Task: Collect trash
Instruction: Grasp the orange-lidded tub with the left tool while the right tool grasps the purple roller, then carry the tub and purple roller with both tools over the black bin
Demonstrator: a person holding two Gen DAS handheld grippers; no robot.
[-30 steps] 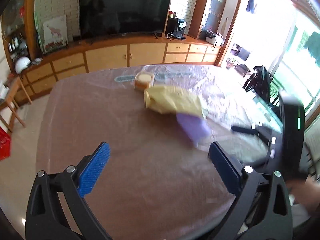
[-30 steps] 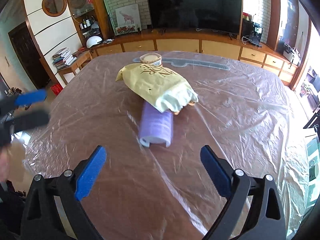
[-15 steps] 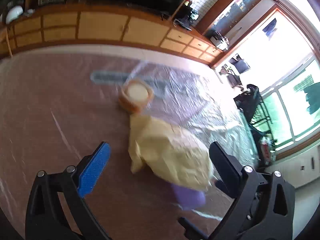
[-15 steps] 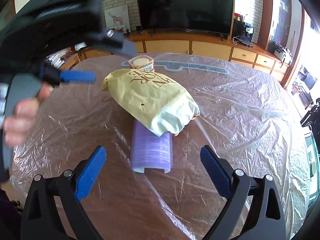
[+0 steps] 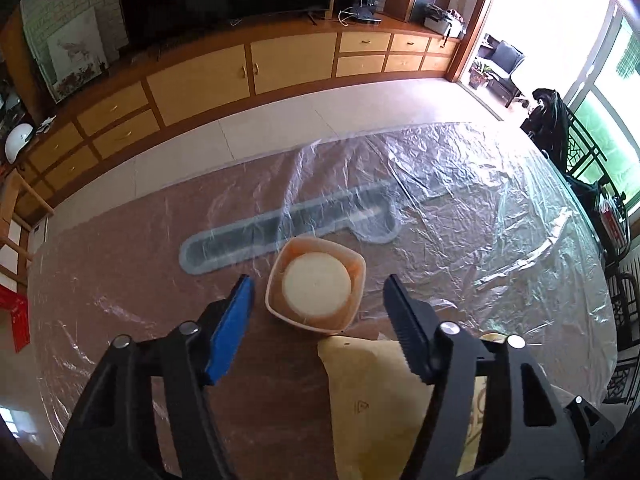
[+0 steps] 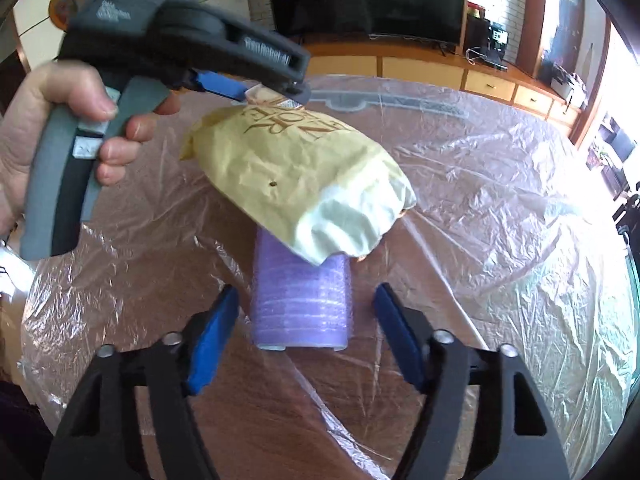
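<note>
An orange paper cup (image 5: pixel 316 286) with a white lid stands on the plastic-covered table. My left gripper (image 5: pixel 318 306) is open and hovers over it, one finger on each side, apart from it. A crumpled yellow paper bag (image 6: pixel 296 180) lies behind the cup; its corner shows in the left wrist view (image 5: pixel 376 396). A ribbed purple plastic cup (image 6: pixel 302 300) lies on its side, partly under the bag. My right gripper (image 6: pixel 306 330) is open, its fingers on either side of the purple cup's near end. The left gripper's body (image 6: pixel 180 36) shows above the bag.
A clear plastic sheet (image 6: pixel 500 208) covers the round brown table. A long grey strip (image 5: pixel 280 228) lies under the sheet beyond the orange cup. A TV and wooden cabinets (image 5: pixel 248 64) stand past the table. Dark chairs (image 5: pixel 560 140) are at the right edge.
My left gripper has swung across the table and come down over the orange cup, its fingers narrower. My right gripper has moved forward to the purple cup, its fingers closer together.
</note>
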